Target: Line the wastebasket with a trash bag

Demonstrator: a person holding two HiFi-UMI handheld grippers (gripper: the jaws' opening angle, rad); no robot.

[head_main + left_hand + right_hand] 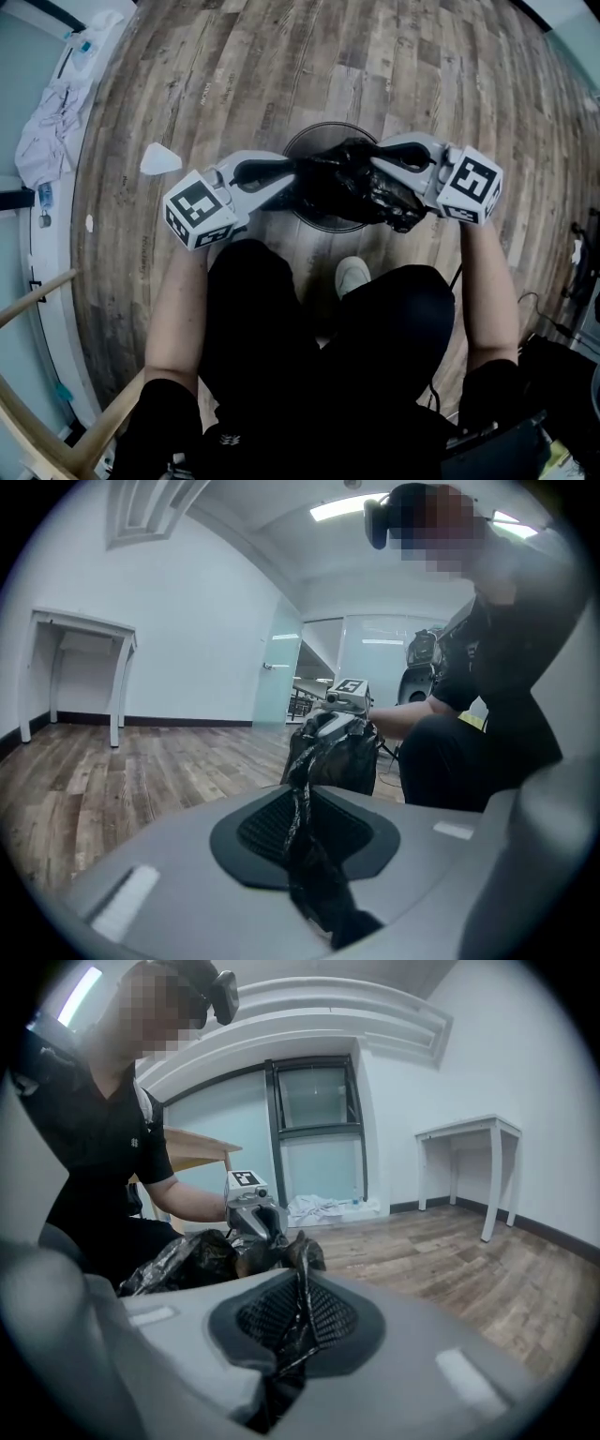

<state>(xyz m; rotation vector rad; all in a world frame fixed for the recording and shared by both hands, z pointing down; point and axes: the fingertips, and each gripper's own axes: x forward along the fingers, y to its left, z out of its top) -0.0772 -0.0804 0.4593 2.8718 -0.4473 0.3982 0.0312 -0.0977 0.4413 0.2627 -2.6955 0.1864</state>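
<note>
A crumpled black trash bag (349,184) hangs bunched between my two grippers, over the round dark wastebasket (325,130) standing on the wood floor. My left gripper (292,178) comes in from the left and is shut on a strip of the bag's film (302,789) that runs up between its pads. My right gripper (377,169) comes in from the right, shut on another fold of the bag (298,1297). The two face each other closely: the right one (343,701) shows in the left gripper view, the left one (251,1213) in the right gripper view. The bag hides the basket's inside.
The person's knees and a white shoe (352,275) are just behind the basket. A white scrap (159,159) lies on the floor to the left. White cloth (52,122) is piled by the wall, and wooden legs (56,441) stand at lower left. A white table (469,1162) stands against the wall.
</note>
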